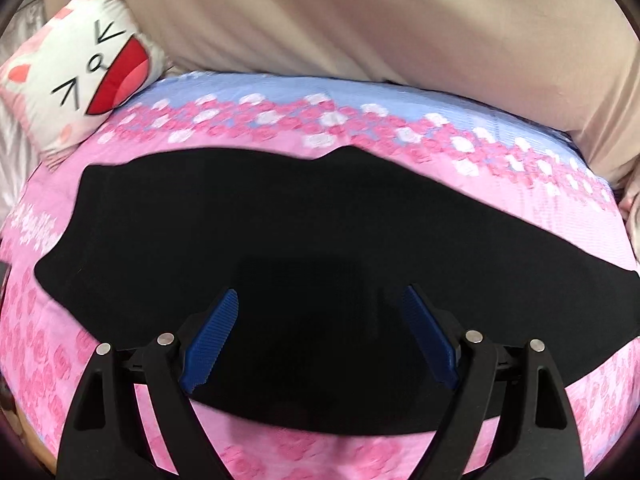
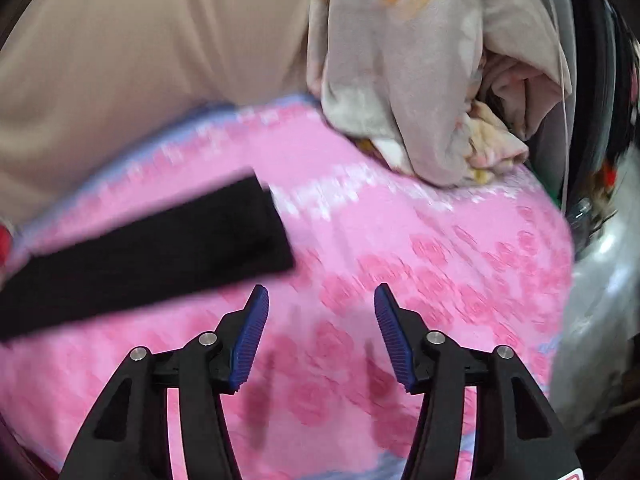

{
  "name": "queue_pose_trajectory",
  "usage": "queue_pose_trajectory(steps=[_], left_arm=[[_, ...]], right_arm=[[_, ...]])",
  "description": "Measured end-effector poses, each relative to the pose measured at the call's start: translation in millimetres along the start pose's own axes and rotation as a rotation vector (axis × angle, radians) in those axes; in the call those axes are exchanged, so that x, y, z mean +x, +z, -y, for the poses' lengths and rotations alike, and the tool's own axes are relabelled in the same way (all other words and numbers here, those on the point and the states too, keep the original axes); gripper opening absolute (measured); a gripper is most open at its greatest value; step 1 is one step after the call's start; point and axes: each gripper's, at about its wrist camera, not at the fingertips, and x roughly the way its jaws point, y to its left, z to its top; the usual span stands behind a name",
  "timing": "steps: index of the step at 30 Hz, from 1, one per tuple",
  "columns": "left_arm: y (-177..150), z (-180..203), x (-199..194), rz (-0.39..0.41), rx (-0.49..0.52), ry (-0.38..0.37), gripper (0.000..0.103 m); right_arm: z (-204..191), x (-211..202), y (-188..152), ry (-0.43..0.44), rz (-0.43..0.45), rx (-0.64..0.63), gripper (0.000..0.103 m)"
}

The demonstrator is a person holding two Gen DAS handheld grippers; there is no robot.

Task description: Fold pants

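Note:
Black pants [image 1: 280, 232] lie flat across a pink rose-print bed cover [image 1: 540, 208], running from left to right in the left wrist view. My left gripper [image 1: 322, 300] hovers over their near part, open, with nothing between its blue pads [image 1: 212, 340]. The right wrist view shows one end of the pants [image 2: 160, 248] at the left, its edge cut straight. Over bare pink cover [image 2: 440, 260] to the right of that end is my right gripper [image 2: 322, 296], open and empty.
A cat-face cushion [image 1: 92, 80] lies at the far left corner of the bed. A beige padded headboard [image 1: 360, 20] stands behind. Crumpled pale clothes [image 2: 420, 80] are piled at the far right, beside a dark round frame [image 2: 600, 100].

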Motion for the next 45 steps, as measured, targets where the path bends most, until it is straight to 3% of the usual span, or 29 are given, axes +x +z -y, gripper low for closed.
queue_pose_trajectory(steps=[3, 7, 8, 9, 15, 16, 18, 19, 21, 22, 23, 25, 27, 31, 34, 36, 37, 39, 42, 43, 45], left_arm=[[4.4, 23.7, -2.2, 0.015, 0.017, -0.055, 0.082], [-0.5, 35.9, -4.6, 0.010, 0.022, -0.074, 0.083], [-2.0, 34.5, -4.6, 0.007, 0.020, -0.070, 0.083], [-4.3, 29.2, -4.5, 0.003, 0.015, -0.054, 0.083], [0.2, -15.2, -0.4, 0.000, -0.053, 0.046, 0.083], [0.5, -19.1, 5.1, 0.000, -0.050, 0.068, 0.083], [0.5, -19.8, 17.0, -0.010, -0.034, 0.102, 0.083], [0.7, -19.4, 21.6, -0.017, -0.025, 0.119, 0.083], [-0.8, -20.1, 28.4, -0.036, -0.016, 0.144, 0.083], [-1.8, -23.3, 28.9, -0.038, -0.023, 0.138, 0.083], [-1.9, -27.9, 30.7, -0.041, -0.032, 0.129, 0.085], [-3.7, -37.1, 34.7, -0.047, -0.053, 0.125, 0.086], [-4.5, -44.3, 38.7, -0.049, -0.070, 0.127, 0.086], [-9.7, -62.5, 42.4, -0.034, -0.101, 0.115, 0.087], [-13.1, -64.9, 44.2, -0.012, -0.060, 0.126, 0.090], [-14.3, -66.4, 45.8, -0.002, -0.055, 0.115, 0.092], [-14.6, -65.8, 46.0, 0.002, -0.051, 0.114, 0.092], [-14.6, -66.5, 46.6, 0.010, -0.043, 0.111, 0.093], [-15.1, -67.3, 46.5, 0.019, -0.043, 0.098, 0.096], [-15.1, -66.6, 47.2, 0.020, -0.037, 0.096, 0.096], [-14.9, -65.0, 47.6, 0.025, -0.035, 0.101, 0.097]], right_arm=[[-11.7, 12.0, 29.0, 0.070, -0.002, 0.045, 0.056], [-48.6, 80.0, 41.9, 0.009, -0.117, -0.053, 0.052], [-56.2, 93.1, 38.4, 0.002, -0.139, -0.075, 0.041], [-64.3, 100.2, 35.8, -0.009, -0.141, -0.100, 0.007], [-73.7, 45.2, 35.4, -0.054, 0.013, -0.098, 0.008], [-70.7, 50.8, 33.8, -0.080, -0.006, -0.102, 0.009], [-58.5, 86.3, 19.5, -0.183, -0.145, -0.128, 0.014], [-52.7, 94.7, 16.3, -0.198, -0.171, -0.107, 0.016], [-55.5, 79.2, 17.1, -0.192, -0.106, -0.042, 0.018], [-66.7, 62.3, 21.8, -0.222, -0.035, -0.036, 0.024], [-81.4, 48.0, 27.5, -0.234, 0.032, -0.046, 0.025], [-120.1, 40.6, 39.9, -0.133, 0.057, -0.093, 0.024], [-171.7, 49.0, 45.9, 0.025, 0.006, -0.173, 0.024], [-321.9, 91.9, 27.8, 0.377, -0.170, -0.411, 0.024], [-433.7, 119.7, 3.7, 0.565, -0.280, -0.557, 0.018], [-494.6, 132.8, -12.2, 0.617, -0.309, -0.649, 0.016], [-529.6, 143.5, -21.2, 0.636, -0.325, -0.698, 0.010], [-579.3, 166.9, -34.8, 0.640, -0.371, -0.742, 0.007], [-621.3, 202.5, -48.8, 0.558, -0.361, -0.795, 0.002], [-627.2, 207.7, -44.2, 0.569, -0.346, -0.774, 0.000], [-630.9, 214.9, -29.6, 0.573, -0.405, -0.708, 0.000]])
